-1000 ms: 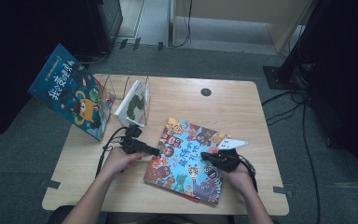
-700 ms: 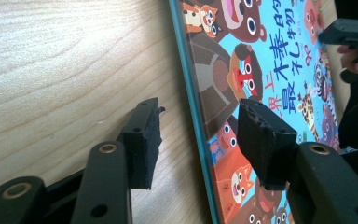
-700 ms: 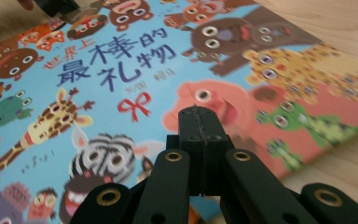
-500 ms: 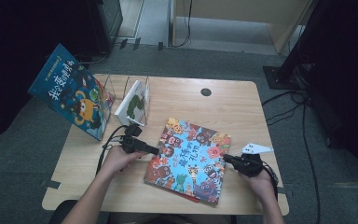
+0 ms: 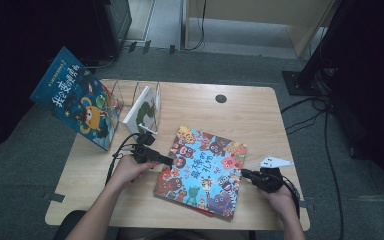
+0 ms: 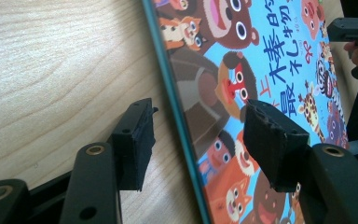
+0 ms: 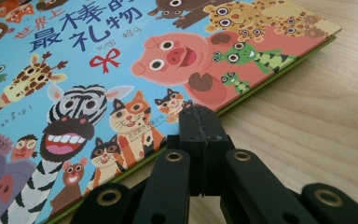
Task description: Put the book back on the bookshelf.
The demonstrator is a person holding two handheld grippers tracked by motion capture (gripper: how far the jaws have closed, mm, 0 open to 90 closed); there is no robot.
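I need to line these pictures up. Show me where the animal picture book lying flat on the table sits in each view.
High view: animal picture book lies flat, centre-front of the table.
Left gripper view: its cover takes up the right half, its teal edge running between the open tongs.
Right gripper view: it covers the upper left.
Shared landmark: the blue Chinese title on the cover.

Item count, as seen from the high view:

- Worktop [image 5: 260, 107]: one, light wood, with one dark round hole [image 5: 221, 98] near its far edge.
- Picture books: three. One animal book [image 5: 202, 170] lies flat; one dark blue book [image 5: 77, 103] leans at the left edge; one white book [image 5: 141, 110] stands in the rack.
- Wire rack [image 5: 136, 92]: one.
- Grippers: two, one left gripper [image 5: 169, 160] and one right gripper [image 5: 244, 173], each with two black jaws and one trailing cable.
- Hands: two.
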